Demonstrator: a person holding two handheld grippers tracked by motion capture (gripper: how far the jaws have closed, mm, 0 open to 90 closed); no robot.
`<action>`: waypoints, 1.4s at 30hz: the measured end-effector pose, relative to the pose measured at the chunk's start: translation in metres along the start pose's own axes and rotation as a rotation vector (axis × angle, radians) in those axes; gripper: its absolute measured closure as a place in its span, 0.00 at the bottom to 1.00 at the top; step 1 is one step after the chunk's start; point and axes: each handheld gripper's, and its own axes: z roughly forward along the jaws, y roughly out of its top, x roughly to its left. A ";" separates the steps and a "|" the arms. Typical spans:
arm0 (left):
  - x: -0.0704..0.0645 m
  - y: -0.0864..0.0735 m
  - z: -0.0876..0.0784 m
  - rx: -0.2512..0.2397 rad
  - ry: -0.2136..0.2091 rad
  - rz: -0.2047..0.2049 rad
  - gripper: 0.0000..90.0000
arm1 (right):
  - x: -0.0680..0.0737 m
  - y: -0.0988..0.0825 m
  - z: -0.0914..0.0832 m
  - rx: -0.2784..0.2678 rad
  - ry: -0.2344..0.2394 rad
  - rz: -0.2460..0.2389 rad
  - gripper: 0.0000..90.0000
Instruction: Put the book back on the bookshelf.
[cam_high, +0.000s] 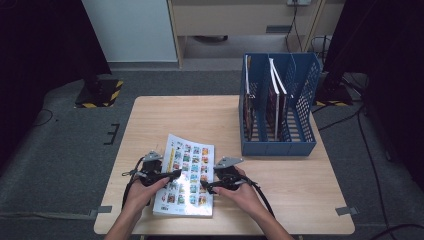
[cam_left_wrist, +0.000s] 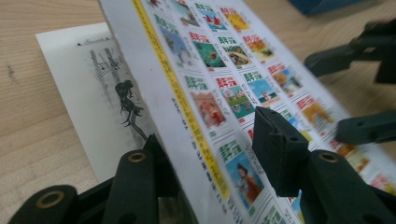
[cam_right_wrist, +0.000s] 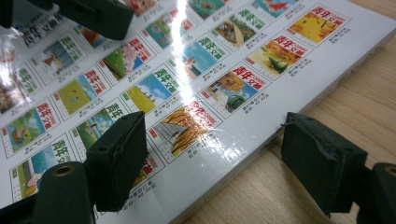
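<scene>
While the left tongs (cam_high: 172, 175) have their jaws on either side of the lifted cover (cam_left_wrist: 201, 93) of the book (cam_high: 186, 175), one jaw lies under the cover and the other over its printed face; whether the pads already press on it I cannot tell. That cover, a grid of small colour pictures with a yellow stripe down one edge, tilts up off the first page (cam_left_wrist: 93, 93), which carries a dark drawing of a figure. The book itself lies flat on the bench (cam_high: 165, 115), between the two pairs of tongs.

In the right gripper view, the right tongs (cam_right_wrist: 210, 158) stand apart, straddling the near edge of the book: one jaw rests over the glossy cover, the other sits beside the page block above bare wood, with a clear gap between that pad and the book. Both hands come in from the near side, the left hand (cam_high: 142, 192) just behind its tongs, the right hand (cam_high: 245, 192) likewise.

Beyond the right tongs and well apart from them stands a blue file rack (cam_high: 300, 100), holding several upright books (cam_high: 275, 95) in its compartments.
</scene>
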 end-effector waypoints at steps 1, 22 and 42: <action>0.000 0.000 -0.001 -0.001 0.004 0.012 0.61 | 0.000 0.000 0.000 -0.003 -0.002 -0.001 0.26; -0.022 0.004 -0.023 -0.188 0.007 0.125 0.94 | -0.002 0.000 0.000 0.013 0.014 0.031 0.16; -0.014 0.001 -0.024 -0.213 0.018 0.118 0.92 | -0.002 0.000 0.004 0.006 0.128 0.098 0.12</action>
